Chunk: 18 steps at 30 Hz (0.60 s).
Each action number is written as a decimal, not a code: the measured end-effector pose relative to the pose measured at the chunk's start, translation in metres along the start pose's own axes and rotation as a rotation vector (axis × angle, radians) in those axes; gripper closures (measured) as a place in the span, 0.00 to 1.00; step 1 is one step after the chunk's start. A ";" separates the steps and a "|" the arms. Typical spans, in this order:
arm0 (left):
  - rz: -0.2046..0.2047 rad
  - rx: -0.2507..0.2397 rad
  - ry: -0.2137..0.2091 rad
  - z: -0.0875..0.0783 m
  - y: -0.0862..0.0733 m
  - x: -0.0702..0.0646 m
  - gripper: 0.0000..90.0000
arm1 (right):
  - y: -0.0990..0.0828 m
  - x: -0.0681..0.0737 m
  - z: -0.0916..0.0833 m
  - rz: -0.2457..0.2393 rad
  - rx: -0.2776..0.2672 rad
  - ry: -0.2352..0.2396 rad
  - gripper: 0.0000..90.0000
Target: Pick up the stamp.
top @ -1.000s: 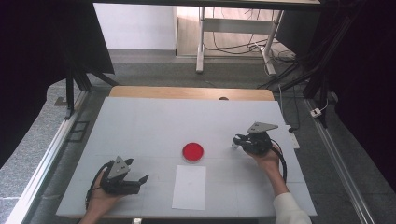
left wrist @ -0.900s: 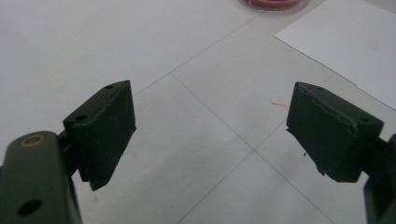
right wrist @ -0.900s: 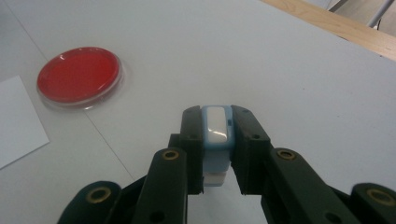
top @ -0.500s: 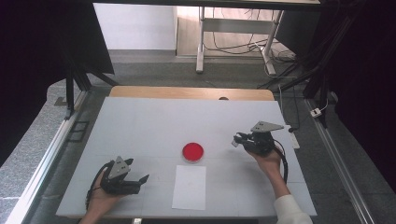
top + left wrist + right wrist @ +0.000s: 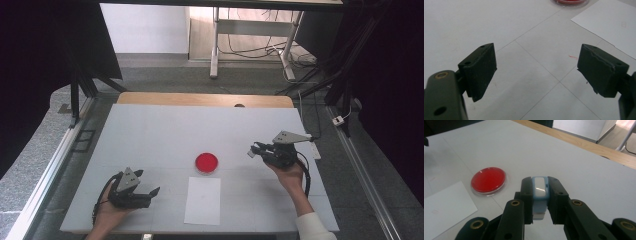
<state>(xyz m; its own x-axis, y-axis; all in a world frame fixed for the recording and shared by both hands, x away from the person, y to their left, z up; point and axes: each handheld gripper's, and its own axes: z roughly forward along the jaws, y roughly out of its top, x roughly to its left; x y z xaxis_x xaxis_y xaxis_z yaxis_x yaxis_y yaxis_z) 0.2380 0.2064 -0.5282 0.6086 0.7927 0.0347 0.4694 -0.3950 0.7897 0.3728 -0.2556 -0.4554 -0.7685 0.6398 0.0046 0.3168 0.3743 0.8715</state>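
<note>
The right gripper (image 5: pixel 540 195) clamps a small light-blue and white block (image 5: pixel 540 195) between its two black jaws, above the white table (image 5: pixel 564 155). Ahead to the left lies a round red dish (image 5: pixel 488 180), with a white sheet of paper (image 5: pixel 445 207) just beside it, lower left

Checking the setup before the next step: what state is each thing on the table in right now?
Left gripper: open, empty, low over the table.
Right gripper: shut on the small blue-and-white object, held above the table.
Red dish: flat on the table, untouched.
White paper sheet: flat, just in front of the dish.
</note>
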 end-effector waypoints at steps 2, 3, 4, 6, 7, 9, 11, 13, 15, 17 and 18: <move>-0.001 0.000 -0.003 0.000 0.000 0.001 0.18 | 0.000 0.001 -0.001 0.005 -0.004 0.006 0.83; -0.002 -0.001 -0.002 0.000 0.000 0.001 0.18 | 0.001 0.002 -0.001 0.007 -0.006 0.008 0.83; -0.003 -0.001 -0.002 0.000 0.000 0.001 0.18 | 0.001 0.003 0.000 0.010 -0.012 0.017 0.83; -0.001 -0.004 0.001 0.000 0.000 0.000 0.18 | 0.001 0.005 0.001 0.010 -0.013 0.025 0.83; -0.002 -0.006 -0.001 0.000 0.000 0.001 0.18 | 0.001 0.007 0.001 0.007 -0.010 0.025 0.83; -0.003 -0.011 0.001 -0.001 0.001 0.000 0.18 | 0.002 0.009 0.000 0.002 -0.007 0.028 0.83; -0.004 -0.014 0.001 -0.001 0.001 0.001 0.18 | 0.002 0.012 0.000 0.001 -0.012 0.030 0.83; -0.006 -0.016 0.002 -0.001 0.001 0.001 0.18 | 0.003 0.014 -0.001 0.002 -0.017 0.033 0.83; -0.007 -0.018 0.001 -0.001 0.001 0.001 0.18 | 0.003 0.016 -0.002 -0.001 -0.019 0.036 0.83; -0.004 -0.019 -0.001 0.000 0.002 0.000 0.17 | 0.003 0.019 -0.002 0.000 -0.021 0.042 0.83; -0.004 -0.021 -0.001 0.000 0.002 0.000 0.18 | 0.003 0.020 -0.002 -0.003 -0.022 0.040 0.83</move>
<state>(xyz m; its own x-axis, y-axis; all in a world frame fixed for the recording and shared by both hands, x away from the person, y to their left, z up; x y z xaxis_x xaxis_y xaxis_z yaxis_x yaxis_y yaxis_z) 0.2386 0.2055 -0.5263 0.6074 0.7938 0.0308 0.4586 -0.3820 0.8024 0.3576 -0.2432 -0.4520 -0.7912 0.6112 0.0217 0.3027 0.3605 0.8823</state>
